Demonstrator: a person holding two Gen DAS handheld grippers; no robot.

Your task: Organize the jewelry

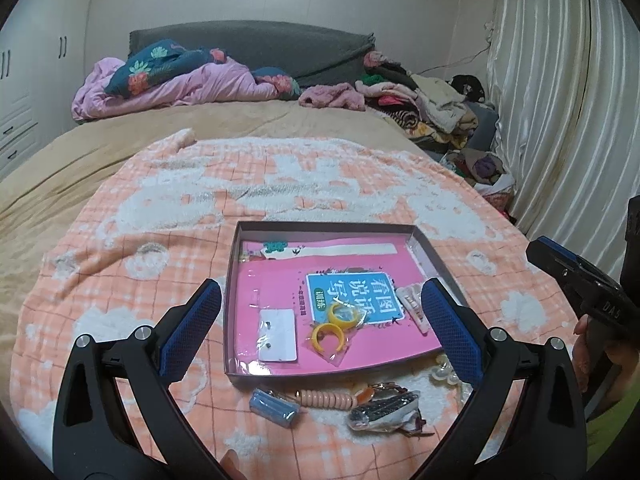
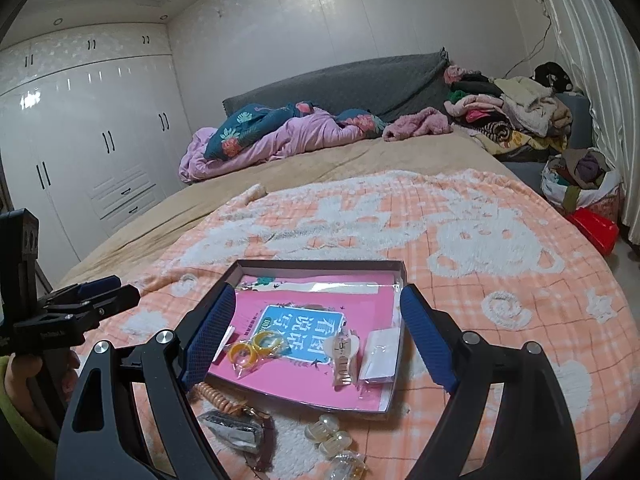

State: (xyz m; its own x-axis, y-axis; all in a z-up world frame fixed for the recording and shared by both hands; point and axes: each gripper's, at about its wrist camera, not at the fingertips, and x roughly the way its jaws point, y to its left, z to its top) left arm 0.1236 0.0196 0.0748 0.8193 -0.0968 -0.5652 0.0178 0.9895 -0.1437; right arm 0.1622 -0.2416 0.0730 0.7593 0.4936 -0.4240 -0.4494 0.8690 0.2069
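Observation:
A shallow box (image 1: 236,264) with a pink lining lies on the orange checked blanket; it also shows in the right wrist view (image 2: 400,276). Inside lie bagged yellow rings (image 1: 334,326) (image 2: 256,346), an earring card (image 1: 278,334) (image 2: 380,354) and a pale hair clip (image 1: 412,306) (image 2: 344,354). In front of the box lie a blue roll (image 1: 274,406), a peach coiled cord (image 1: 326,399) (image 2: 214,396), a silvery clip in a bag (image 1: 382,410) (image 2: 236,432) and pearly beads (image 1: 444,372) (image 2: 334,438). My left gripper (image 1: 320,320) is open above the box's near edge. My right gripper (image 2: 318,336) is open above the box.
A beige bed with a crumpled purple quilt (image 1: 168,84) and a clothes pile (image 1: 424,104) lies behind. White curtains (image 1: 560,100) hang at the right. A white wardrobe (image 2: 80,140) stands at the left. A red object (image 2: 594,228) lies on the floor.

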